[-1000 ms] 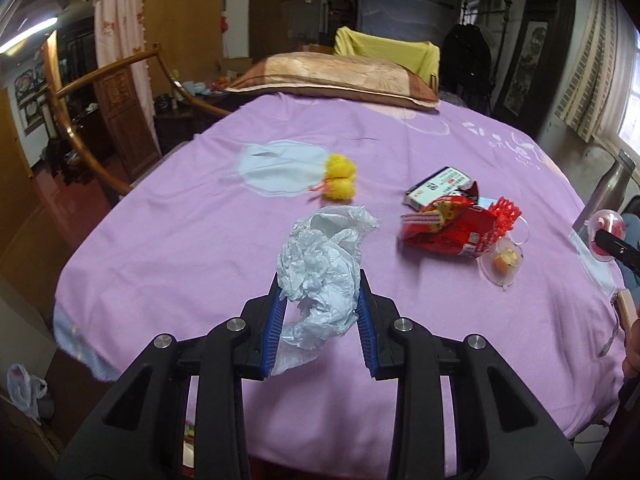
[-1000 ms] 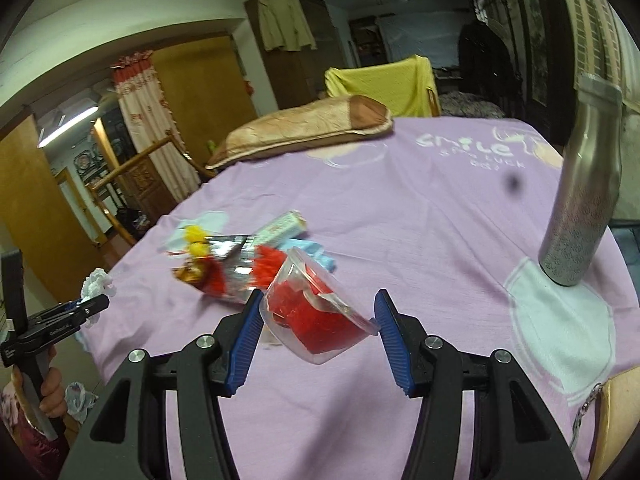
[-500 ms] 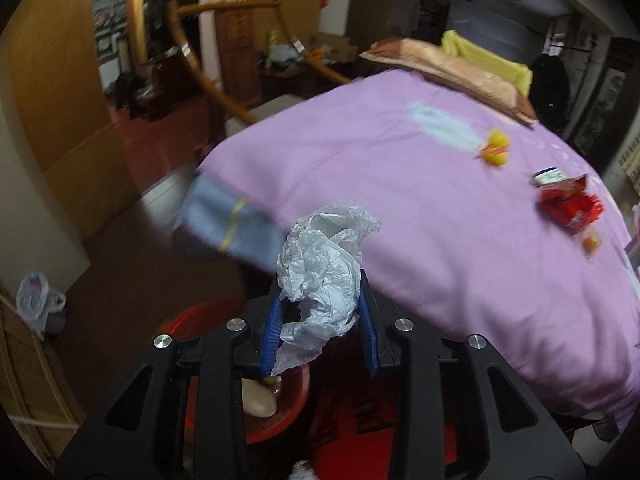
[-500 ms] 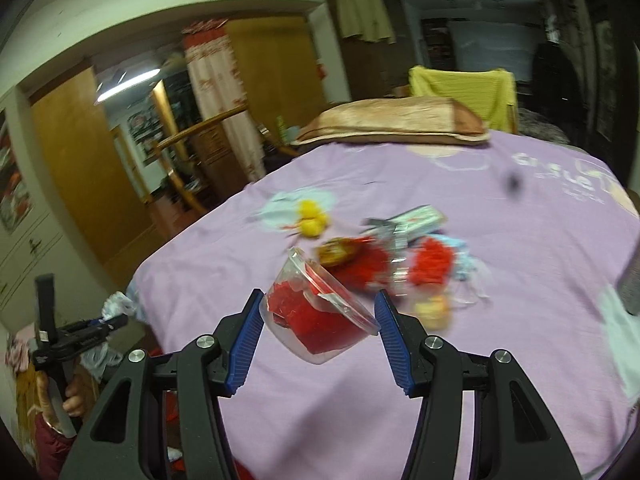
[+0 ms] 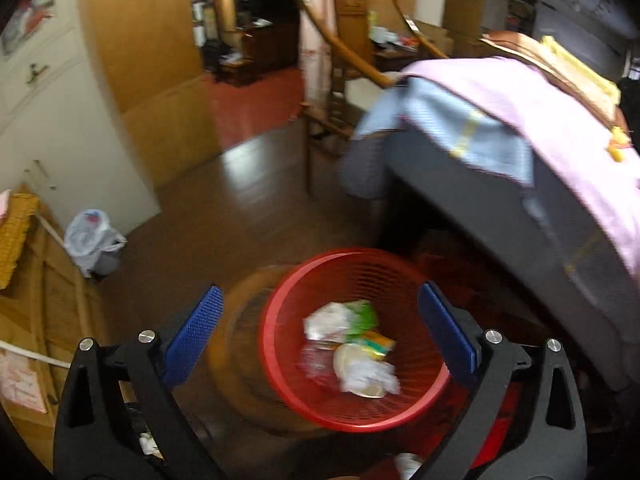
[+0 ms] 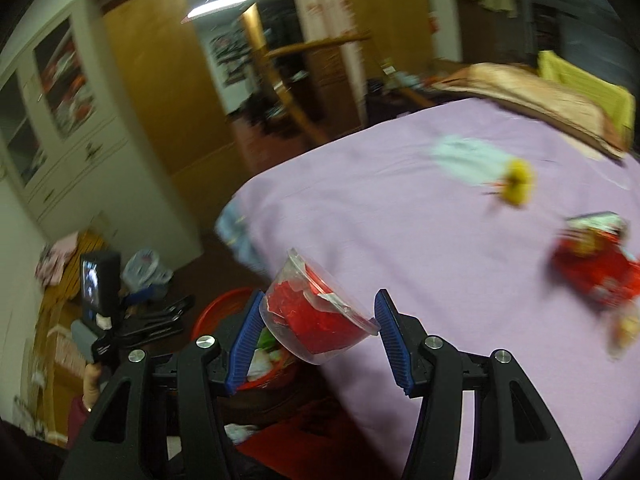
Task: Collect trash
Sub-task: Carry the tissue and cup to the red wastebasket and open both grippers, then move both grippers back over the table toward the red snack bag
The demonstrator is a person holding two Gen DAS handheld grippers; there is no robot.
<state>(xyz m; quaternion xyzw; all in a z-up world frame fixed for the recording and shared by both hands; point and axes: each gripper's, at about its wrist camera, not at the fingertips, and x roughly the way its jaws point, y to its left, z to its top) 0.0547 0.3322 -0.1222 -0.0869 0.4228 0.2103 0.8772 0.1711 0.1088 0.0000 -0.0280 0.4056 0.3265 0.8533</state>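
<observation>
Left tool [image 5: 320,324] first: we've got its blue pads spread wide apart with nothing between them, hanging right over the red basket [image 5: 280,368] on the dark floor. Looking down through the gap we see the trash sitting inside it, a crumpled white wad [image 5: 370,376], some green and yellow wrapper bits [image 5: 366,328] and another pale scrap, all pretty smeared by blur so we can't tell exactly what each piece is. Off to the left there's a small bin with a white plastic bag [image 5: 93,240] by the cabinet, and on the right the bed with its purple sheet [image 5: 560,120] drooping over the edge. Our right tool [image 6: 318,320] is clamped on a clear plastic cup [image 6: 320,312] with red stuff crumpled inside, cup tilted, rim pointing up and to the right. It's held over the near corner of the bed, and the same red basket [image 6: 212,308] peeks out just below and left of the cup, beside the bed. Still lying on the purple sheet [image 6: 400,220] further back: a red snack wrapper [image 6: 596,268] near the right edge, a yellow fluffy thing [image 6: 518,186] past it, and a pillow [image 6: 532,100] at the far end. From this side we can also spot the left tool [image 6: 160,316] hovering by the basket.
</observation>
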